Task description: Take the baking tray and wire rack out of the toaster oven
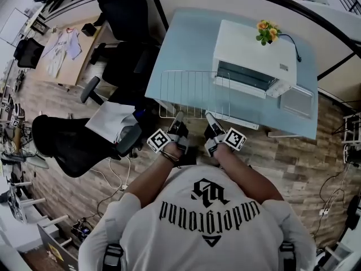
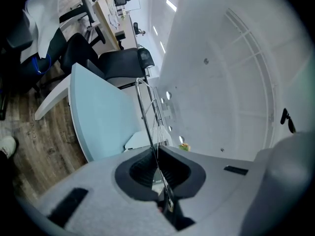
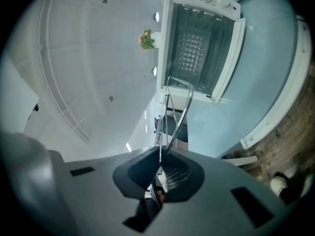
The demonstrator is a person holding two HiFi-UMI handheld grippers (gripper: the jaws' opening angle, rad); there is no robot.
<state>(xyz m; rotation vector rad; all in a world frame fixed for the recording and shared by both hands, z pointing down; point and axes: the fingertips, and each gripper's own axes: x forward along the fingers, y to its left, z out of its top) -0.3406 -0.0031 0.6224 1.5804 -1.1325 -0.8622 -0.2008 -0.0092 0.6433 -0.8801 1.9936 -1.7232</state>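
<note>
You hold the rack (image 1: pixel 192 94) out of the oven (image 1: pixel 248 47), over the tabletop's (image 1: pixel 180 35) near edge. Your left gripper (image 1: pixel 178 122) is clenched on the rack's near rim wire, toward its left. Your right gripper (image 1: pixel 212 121) is clenched on the same wire, toward its right. The oven door (image 1: pixel 240 87) hangs open. A tray (image 1: pixel 297 101) lies by the tabletop's near right corner.

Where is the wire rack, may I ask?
In the head view, the wire rack is left of the toaster oven, held by the left tool and right tool.
</note>
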